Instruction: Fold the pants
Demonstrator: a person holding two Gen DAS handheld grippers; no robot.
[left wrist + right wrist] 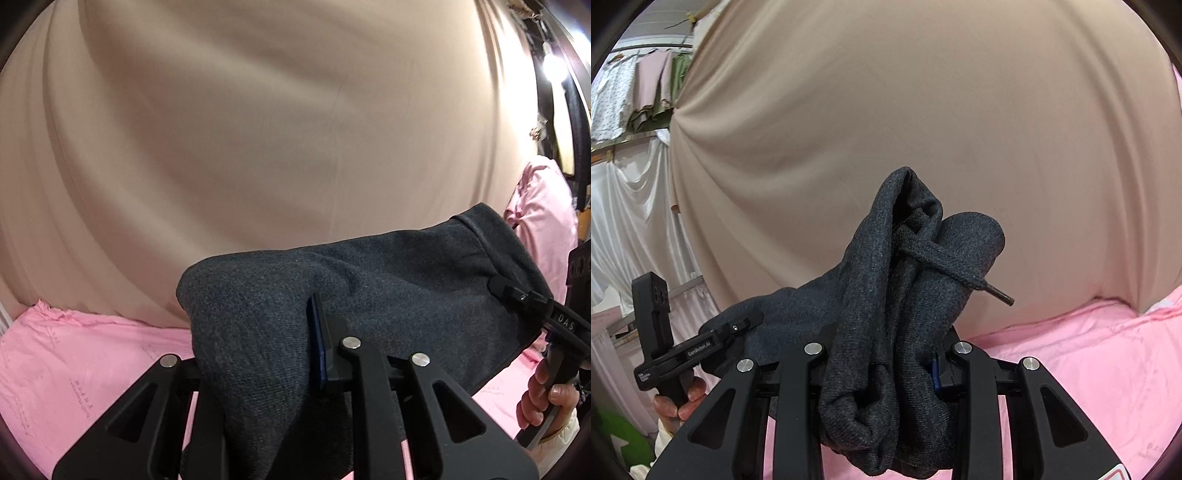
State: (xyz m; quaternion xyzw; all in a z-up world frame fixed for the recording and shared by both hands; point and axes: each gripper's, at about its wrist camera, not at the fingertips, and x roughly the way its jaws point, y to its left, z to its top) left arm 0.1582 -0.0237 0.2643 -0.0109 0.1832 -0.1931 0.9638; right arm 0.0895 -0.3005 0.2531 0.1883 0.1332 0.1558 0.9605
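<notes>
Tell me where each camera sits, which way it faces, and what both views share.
Left wrist: on the left gripper, facing a beige backdrop; right gripper and right hand at its right edge.
Right wrist: on the right gripper, same facing; left gripper and left hand at lower left.
Shared: dark grey pants clamped by both, pink sheet.

A beige curtain (923, 129) fills the background above a pink bedsheet (1089, 369). White drapes (628, 221) and hanging clothes (646, 85) show at left; a bright lamp (554, 66) glows at upper right.
</notes>
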